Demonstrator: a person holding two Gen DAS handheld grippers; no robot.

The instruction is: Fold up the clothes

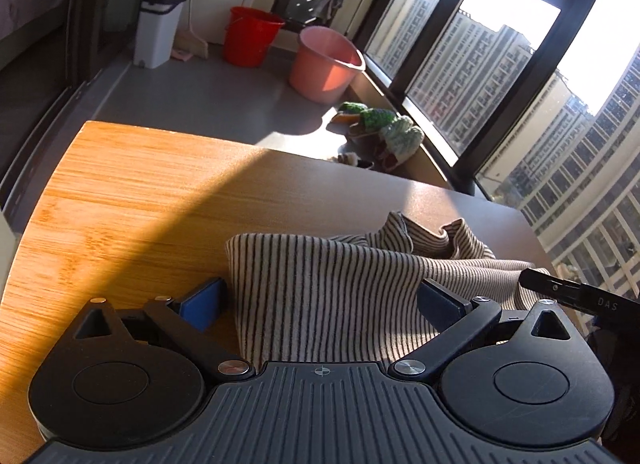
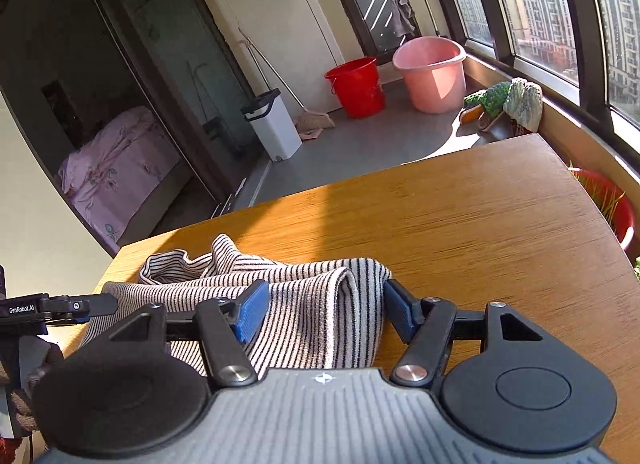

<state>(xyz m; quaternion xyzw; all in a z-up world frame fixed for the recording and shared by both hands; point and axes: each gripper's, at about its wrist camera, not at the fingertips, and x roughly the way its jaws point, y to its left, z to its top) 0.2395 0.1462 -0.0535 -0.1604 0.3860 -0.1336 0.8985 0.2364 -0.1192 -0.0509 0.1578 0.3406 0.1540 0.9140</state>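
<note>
Left wrist: left gripper (image 1: 320, 306) wide around striped shirt (image 1: 320, 284) (bunched on table (image 1: 120, 192)); right gripper (image 2: 320, 310) likewise wide.

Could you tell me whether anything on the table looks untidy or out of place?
The striped garment lies bunched at the table's near edge, with loose folds rumpled at its far side. Both grippers, left and right, are open around it.

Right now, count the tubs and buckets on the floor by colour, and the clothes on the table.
Red bucket: 1
Pink tub: 1
Red basin beside the table: 1
Striped garment on the wooden table: 1
Total: 4
</note>
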